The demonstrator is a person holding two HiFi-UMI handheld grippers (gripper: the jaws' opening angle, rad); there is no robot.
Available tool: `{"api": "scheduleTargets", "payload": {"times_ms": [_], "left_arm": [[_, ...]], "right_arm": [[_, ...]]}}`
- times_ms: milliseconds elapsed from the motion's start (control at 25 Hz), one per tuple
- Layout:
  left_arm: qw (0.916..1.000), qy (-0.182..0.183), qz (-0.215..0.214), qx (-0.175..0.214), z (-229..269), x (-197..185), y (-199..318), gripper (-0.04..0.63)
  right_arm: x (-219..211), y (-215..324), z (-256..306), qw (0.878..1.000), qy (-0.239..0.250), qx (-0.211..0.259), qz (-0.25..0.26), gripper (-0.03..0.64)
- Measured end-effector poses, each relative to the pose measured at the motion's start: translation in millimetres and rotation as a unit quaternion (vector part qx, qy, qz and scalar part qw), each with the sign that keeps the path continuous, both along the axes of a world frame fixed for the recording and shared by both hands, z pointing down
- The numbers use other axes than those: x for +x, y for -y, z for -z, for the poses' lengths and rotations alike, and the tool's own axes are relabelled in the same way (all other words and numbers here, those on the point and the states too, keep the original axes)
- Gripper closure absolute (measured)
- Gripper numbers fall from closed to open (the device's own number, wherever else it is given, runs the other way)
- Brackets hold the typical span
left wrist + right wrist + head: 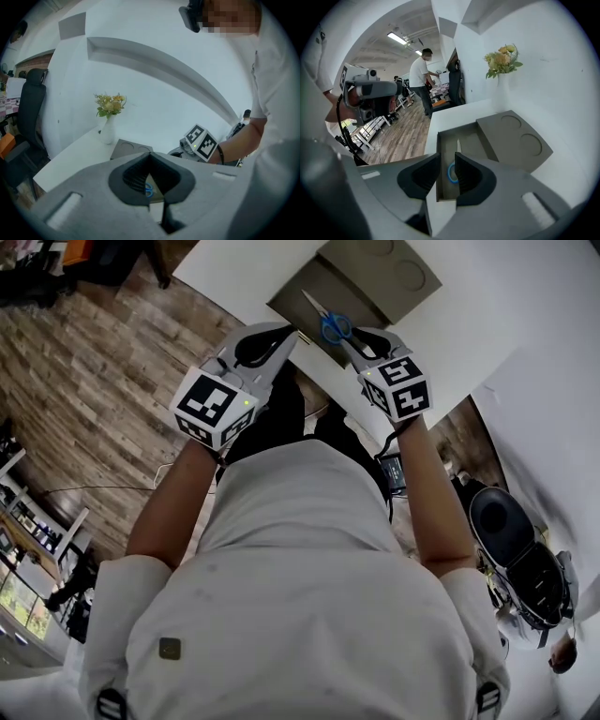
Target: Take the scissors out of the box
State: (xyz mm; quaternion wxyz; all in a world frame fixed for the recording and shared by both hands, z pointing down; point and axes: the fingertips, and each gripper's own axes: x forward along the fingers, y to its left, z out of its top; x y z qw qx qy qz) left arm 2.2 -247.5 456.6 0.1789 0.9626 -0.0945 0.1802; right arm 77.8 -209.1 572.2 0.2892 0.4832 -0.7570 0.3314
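The scissors have blue handles and lie in the open grey box on the white table. The box lid, which has two round recesses, lies beside it. My right gripper hangs just above the near end of the box. In the right gripper view its jaws stand open, and the blue handle of the scissors shows in the gap below, untouched. My left gripper is to the left of the box. Its jaw tips meet, with nothing held.
A white vase of flowers stands on the table beyond the lid. The table edge runs along the box's left side, with wooden floor below it. A black office chair stands nearby. People stand far off.
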Motion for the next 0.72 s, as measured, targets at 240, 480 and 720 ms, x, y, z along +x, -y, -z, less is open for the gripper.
{"api": "scheduleTargets", "payload": {"times_ms": [240, 480, 720], "left_arm": [[0.9999, 0.007, -0.006, -0.012, -13, -7, 5, 0.595], [0.9996, 0.013, -0.010, -0.022, -22, -10, 13, 0.595], [0.9993, 0.018, -0.009, -0.030, -29, -13, 24, 0.595]], "right_arm": [[-5, 4, -36, 0.999, -0.023, -0.039, 0.002, 0.495], [-6, 5, -67, 0.996, -0.040, -0.079, 0.008, 0.485], [-6, 11, -91, 0.991, -0.071, -0.111, 0.023, 0.485]]}}
